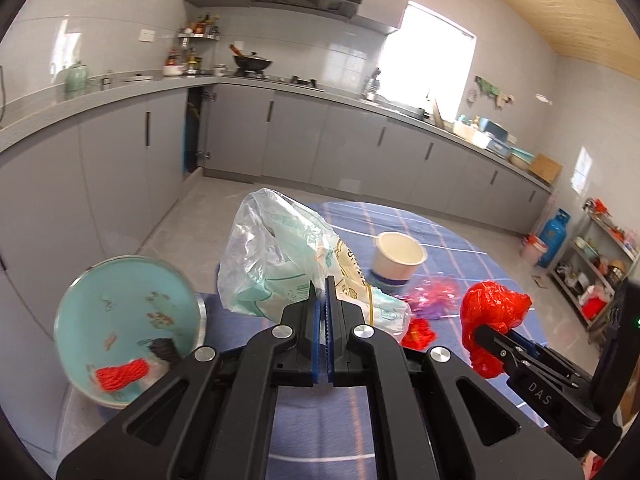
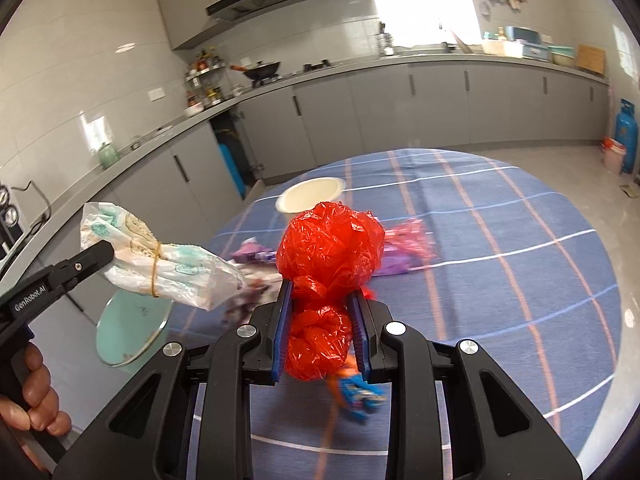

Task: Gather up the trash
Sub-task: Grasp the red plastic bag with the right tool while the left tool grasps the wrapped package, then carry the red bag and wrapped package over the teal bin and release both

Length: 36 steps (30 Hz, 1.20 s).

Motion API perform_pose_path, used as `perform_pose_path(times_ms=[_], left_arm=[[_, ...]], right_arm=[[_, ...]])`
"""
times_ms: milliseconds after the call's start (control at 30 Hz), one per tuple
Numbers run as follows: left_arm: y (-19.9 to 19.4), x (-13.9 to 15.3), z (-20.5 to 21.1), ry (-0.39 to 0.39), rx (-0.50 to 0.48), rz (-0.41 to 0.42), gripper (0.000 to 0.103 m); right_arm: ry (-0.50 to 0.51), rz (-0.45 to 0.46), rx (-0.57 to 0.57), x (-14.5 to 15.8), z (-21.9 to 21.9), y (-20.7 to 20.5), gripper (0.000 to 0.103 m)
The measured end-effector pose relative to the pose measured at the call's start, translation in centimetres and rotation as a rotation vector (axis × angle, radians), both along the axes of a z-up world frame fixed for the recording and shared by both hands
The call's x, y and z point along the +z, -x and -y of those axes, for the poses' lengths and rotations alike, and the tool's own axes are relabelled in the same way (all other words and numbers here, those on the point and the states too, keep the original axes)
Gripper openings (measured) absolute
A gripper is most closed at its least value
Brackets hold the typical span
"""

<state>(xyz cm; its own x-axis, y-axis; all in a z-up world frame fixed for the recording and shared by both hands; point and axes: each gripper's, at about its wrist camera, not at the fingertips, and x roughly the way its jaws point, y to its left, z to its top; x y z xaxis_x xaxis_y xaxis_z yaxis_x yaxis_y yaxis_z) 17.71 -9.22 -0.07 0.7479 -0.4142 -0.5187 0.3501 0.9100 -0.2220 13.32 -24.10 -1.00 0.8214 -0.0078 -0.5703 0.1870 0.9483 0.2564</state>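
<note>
My left gripper (image 1: 322,285) is shut on a clear plastic bag with green print (image 1: 280,256) and holds it above the table's left edge; the bag also shows in the right wrist view (image 2: 160,268), tied with a rubber band. My right gripper (image 2: 322,300) is shut on a crumpled red plastic bag (image 2: 330,248), held above the table; it shows in the left wrist view (image 1: 492,312). A teal trash bin (image 1: 128,320) with some red scraps inside stands below the table's left edge, also in the right wrist view (image 2: 132,328).
On the blue checked tablecloth (image 2: 500,260) lie a white paper cup (image 1: 398,258), pink and purple wrappers (image 2: 404,248), a small red scrap (image 1: 418,332) and a blue-orange wrapper (image 2: 356,392). Grey kitchen cabinets (image 1: 300,136) stand behind. A blue gas cylinder (image 1: 554,236) stands at right.
</note>
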Motion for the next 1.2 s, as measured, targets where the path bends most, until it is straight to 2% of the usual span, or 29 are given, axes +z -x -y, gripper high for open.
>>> perform_pose_path(times_ms=[633,900,1200], left_arm=[[0.1,-0.4,-11.2,0.011,0.239,-0.005,0.002],[0.1,-1.1,-14.7,0.021,0.309,-0.02,0.002],[-0.7,-2.4,-17.2,-0.003,0.372,-0.05,0.002]], right_arm=[[0.019,-0.002,0.263,0.7,-12.1,-4.8,0.028],[0.041,-0.015,0.331,0.7,-16.0,-6.4,0.028],[0.059,-0.036,0.381,0.0,-19.5,-8.2,0.028]])
